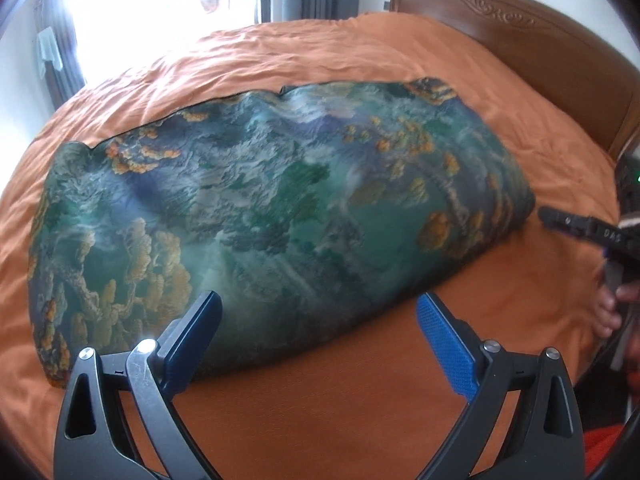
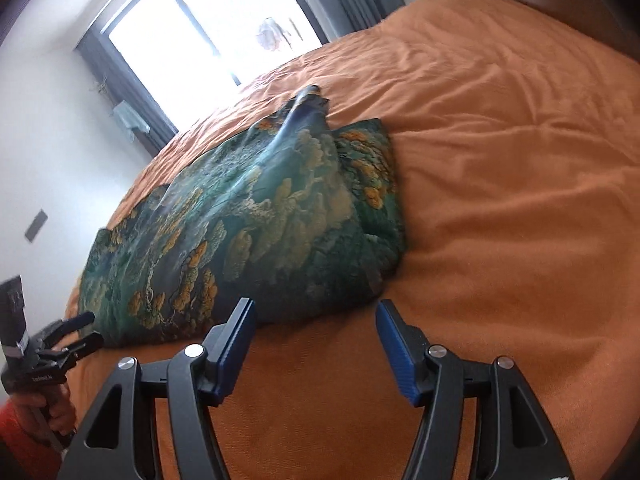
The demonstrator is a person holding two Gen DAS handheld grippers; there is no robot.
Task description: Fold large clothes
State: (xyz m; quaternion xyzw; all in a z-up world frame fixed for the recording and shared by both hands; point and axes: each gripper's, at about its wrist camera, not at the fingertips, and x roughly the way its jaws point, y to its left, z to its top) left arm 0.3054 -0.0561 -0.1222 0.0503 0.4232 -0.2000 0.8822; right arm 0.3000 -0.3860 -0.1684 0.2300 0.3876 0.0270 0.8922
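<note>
We are looking at a large green garment (image 1: 260,208) printed with blue mountains and orange-gold trees, lying folded into a long band on the orange bed cover (image 1: 360,400). In the left wrist view its long axis is running from the lower left, near the bed's near edge, up and to the right toward the carved wooden headboard (image 1: 520,40), with the window (image 2: 208,32) behind the far edge. In the right wrist view the garment (image 2: 248,216) is showing a raised ridge along its middle, ending in a small peak of cloth at the far end. We are holding the left gripper (image 1: 320,316) with its fingers standing wide and empty; the garment's near long edge is lying just ahead of and partly between the blue-padded tips, and we cannot tell whether the left tip is touching it. We are holding the right gripper (image 2: 316,320) with its fingers parted and nothing between them, above bare cover beside the garment's near right corner, the left tip reaching the cloth's edge.
</note>
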